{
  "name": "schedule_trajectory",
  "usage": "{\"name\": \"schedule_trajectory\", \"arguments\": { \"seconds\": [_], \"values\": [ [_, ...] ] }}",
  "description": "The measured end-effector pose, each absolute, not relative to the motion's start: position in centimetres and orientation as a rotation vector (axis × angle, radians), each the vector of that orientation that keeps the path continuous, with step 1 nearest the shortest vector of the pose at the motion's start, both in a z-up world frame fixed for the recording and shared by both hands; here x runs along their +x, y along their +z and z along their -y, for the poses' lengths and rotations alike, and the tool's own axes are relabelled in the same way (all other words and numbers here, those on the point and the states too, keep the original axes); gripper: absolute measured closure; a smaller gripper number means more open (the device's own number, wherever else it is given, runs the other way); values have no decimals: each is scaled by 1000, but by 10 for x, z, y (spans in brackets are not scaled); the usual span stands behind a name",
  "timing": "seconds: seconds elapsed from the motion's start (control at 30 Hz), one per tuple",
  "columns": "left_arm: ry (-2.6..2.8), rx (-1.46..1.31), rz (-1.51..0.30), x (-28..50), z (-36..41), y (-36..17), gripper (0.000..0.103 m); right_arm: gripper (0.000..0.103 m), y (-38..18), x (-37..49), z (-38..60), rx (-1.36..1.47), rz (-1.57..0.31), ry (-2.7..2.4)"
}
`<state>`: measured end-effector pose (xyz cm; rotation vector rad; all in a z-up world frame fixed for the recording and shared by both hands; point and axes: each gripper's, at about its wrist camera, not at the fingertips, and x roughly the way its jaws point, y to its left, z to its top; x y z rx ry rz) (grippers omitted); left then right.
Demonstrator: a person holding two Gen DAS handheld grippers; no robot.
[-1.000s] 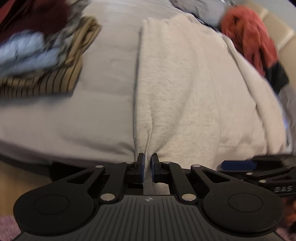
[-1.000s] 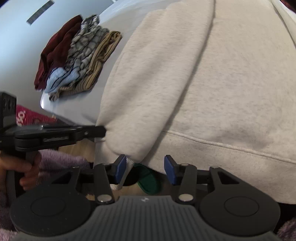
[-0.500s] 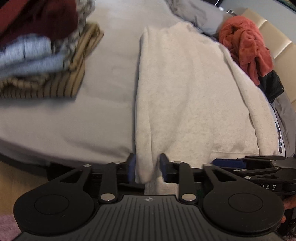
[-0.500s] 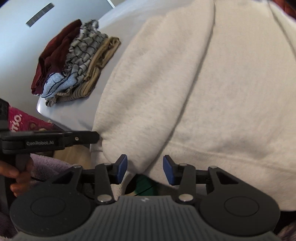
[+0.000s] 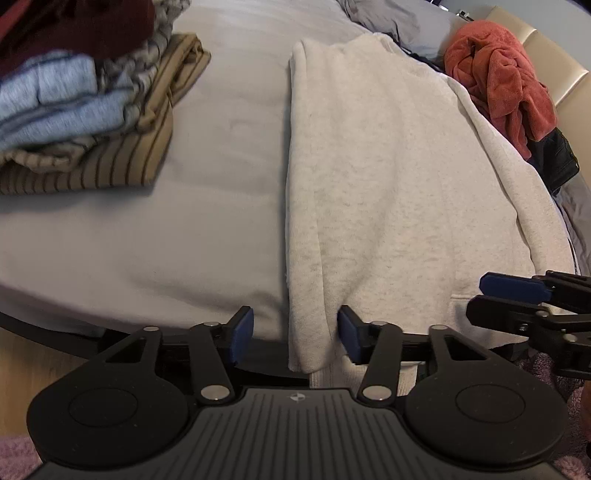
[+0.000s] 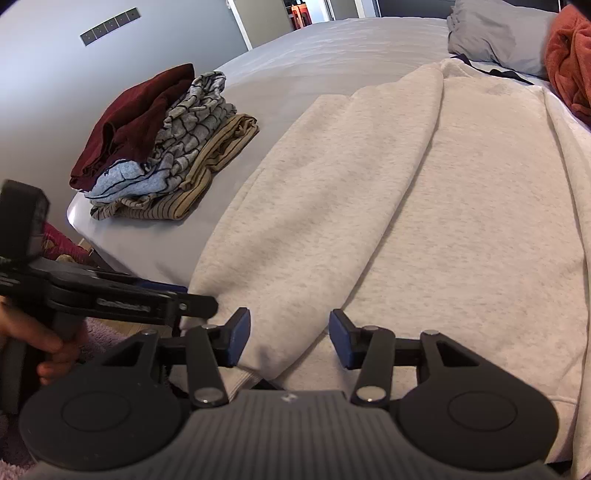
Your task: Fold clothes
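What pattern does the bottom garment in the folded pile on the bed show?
The tan garment with thin dark stripes shows narrow dark lines on tan, clearest in the left wrist view.

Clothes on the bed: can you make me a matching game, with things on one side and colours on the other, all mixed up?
Things:
1. big sweatshirt
2. crumpled towel
3. pillow
4. top garment of the folded stack

Colours:
A. dark red
B. grey
C. cream
D. orange

Pairs: 1-C, 2-D, 3-B, 4-A
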<state>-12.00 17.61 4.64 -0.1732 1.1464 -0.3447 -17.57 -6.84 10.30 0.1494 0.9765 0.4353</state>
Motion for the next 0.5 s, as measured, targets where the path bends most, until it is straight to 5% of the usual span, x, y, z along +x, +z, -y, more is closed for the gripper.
{"name": "schedule_trajectory", "arguments": {
  "seconds": [0.13, 0.2, 0.5],
  "values": [
    [-357, -160, -1135, -120, -175, 43, 64, 51, 100, -173, 67, 148, -990, 431],
    [-377, -169, -1134, -121, -174, 44, 88, 51, 98, -174, 65, 141, -995, 435],
    [-472, -172, -1052, -134, -168, 71, 95, 51, 105, -177, 62, 111, -965, 431]
  ]
}}
